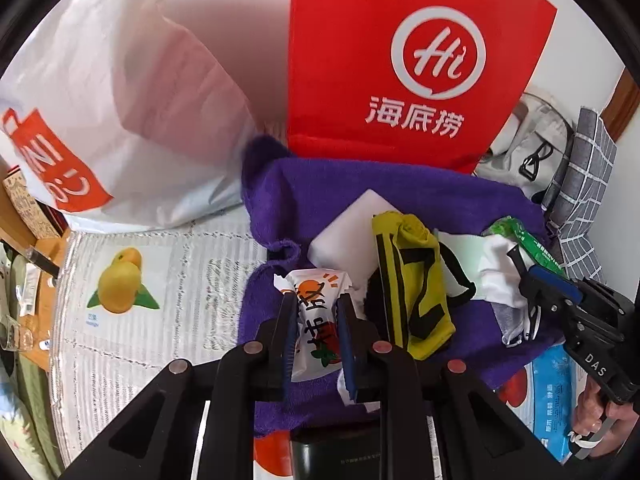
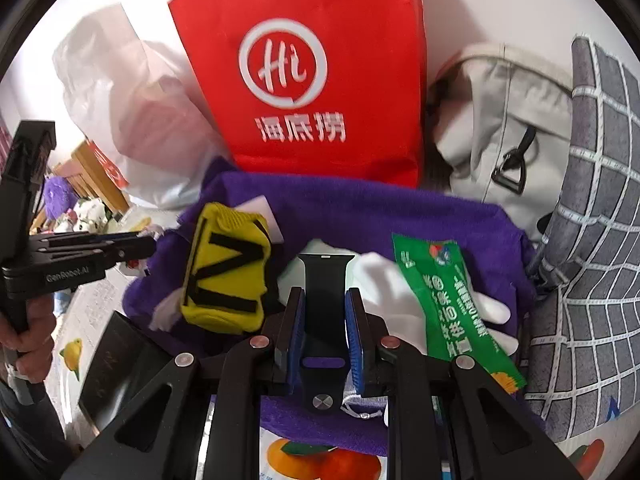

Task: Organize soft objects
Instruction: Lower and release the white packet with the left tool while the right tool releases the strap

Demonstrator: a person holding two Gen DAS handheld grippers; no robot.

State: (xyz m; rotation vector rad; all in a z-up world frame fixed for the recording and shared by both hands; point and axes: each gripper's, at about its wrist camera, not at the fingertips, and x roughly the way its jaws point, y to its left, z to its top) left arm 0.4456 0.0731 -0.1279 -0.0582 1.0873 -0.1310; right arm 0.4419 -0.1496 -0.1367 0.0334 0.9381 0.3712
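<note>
A purple towel (image 1: 320, 188) (image 2: 360, 208) lies spread with small things on it. My left gripper (image 1: 316, 300) is shut on a white snack packet (image 1: 316, 320) with an orange and a strawberry printed on it. My right gripper (image 2: 325, 296) is shut on a black watch strap (image 2: 325, 300), and shows from the side in the left wrist view (image 1: 524, 268). A yellow pouch (image 1: 416, 284) (image 2: 228, 276) with black stripes lies between the grippers. A white block (image 1: 352, 228), a white glove (image 2: 400, 292) and a green packet (image 2: 444, 300) also lie on the towel.
A red paper bag (image 1: 400, 60) (image 2: 304, 80) stands behind the towel, a white plastic bag (image 1: 120, 112) to its left. A grey backpack (image 2: 512, 120) and grey checked cloth (image 2: 592, 220) are on the right. A fruit-print mat (image 1: 160, 280) covers the surface.
</note>
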